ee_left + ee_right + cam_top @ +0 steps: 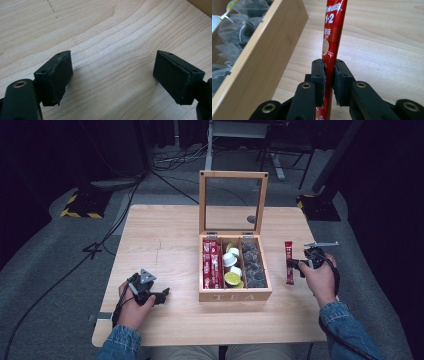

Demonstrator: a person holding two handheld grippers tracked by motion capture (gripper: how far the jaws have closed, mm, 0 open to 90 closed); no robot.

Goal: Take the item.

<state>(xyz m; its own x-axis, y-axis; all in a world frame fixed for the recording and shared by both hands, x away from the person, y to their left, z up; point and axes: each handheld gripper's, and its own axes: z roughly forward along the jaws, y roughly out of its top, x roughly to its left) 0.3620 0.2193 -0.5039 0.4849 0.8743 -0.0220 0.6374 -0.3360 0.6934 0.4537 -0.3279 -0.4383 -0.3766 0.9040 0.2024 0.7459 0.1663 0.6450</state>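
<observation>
Pale wooden table (165, 230) on grey carpet (45, 250), dark room.

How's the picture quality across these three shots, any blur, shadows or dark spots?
High view: the table is evenly lit, the floor and room behind fall into near black, and small things in the tea box look soft. Left gripper view: sharp wood grain, with soft shadows under the open left gripper. Right gripper view: the red stick packet is crisp, its print readable; the tea bags at the edge are blurrier.
</observation>
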